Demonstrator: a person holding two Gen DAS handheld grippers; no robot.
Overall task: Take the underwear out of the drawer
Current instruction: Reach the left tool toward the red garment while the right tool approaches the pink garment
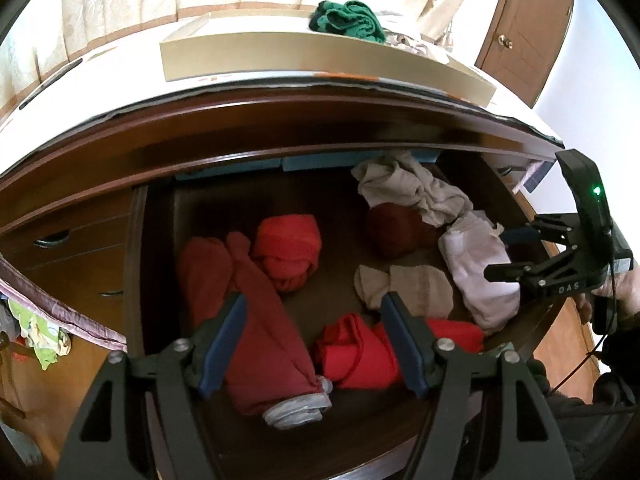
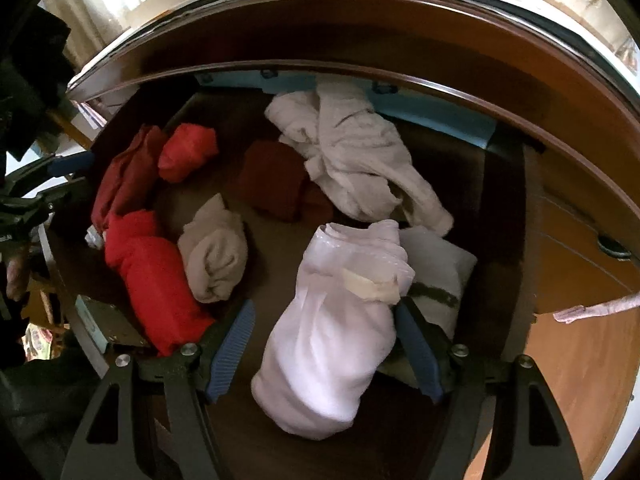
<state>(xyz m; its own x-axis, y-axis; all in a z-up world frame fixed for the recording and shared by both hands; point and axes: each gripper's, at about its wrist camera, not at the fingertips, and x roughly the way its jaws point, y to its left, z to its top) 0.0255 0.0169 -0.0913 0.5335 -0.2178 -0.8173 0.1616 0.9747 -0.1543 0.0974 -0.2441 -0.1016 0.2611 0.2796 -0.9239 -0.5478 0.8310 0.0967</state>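
Currently, left wrist view: we look down into the open drawer (image 1: 160,240).
Left gripper (image 1: 312,340): fingers wide, nothing clamped; we see a dusty-red roll (image 1: 256,320) with a grey band under the near finger and a bright red bundle (image 1: 360,356) between the fingers.
Other underwear: orange-red knot (image 1: 288,248), maroon ball (image 1: 390,228), beige roll (image 1: 408,288), crumpled cream piece (image 1: 408,188).
Right gripper (image 1: 500,252): at the drawer's right edge, fingers apart beside the white roll (image 1: 476,272).
Dresser top: green cloth (image 1: 348,20) behind a flat box (image 1: 280,56).
Right wrist view: we hang over the same drawer (image 2: 508,208).
Right gripper (image 2: 324,344): fingers wide, white roll (image 2: 336,332) between them; one finger is just at the fabric, contact we cannot tell.
Neighbours: bright red bundle (image 2: 156,276), beige roll (image 2: 216,252), cream piece (image 2: 352,156).
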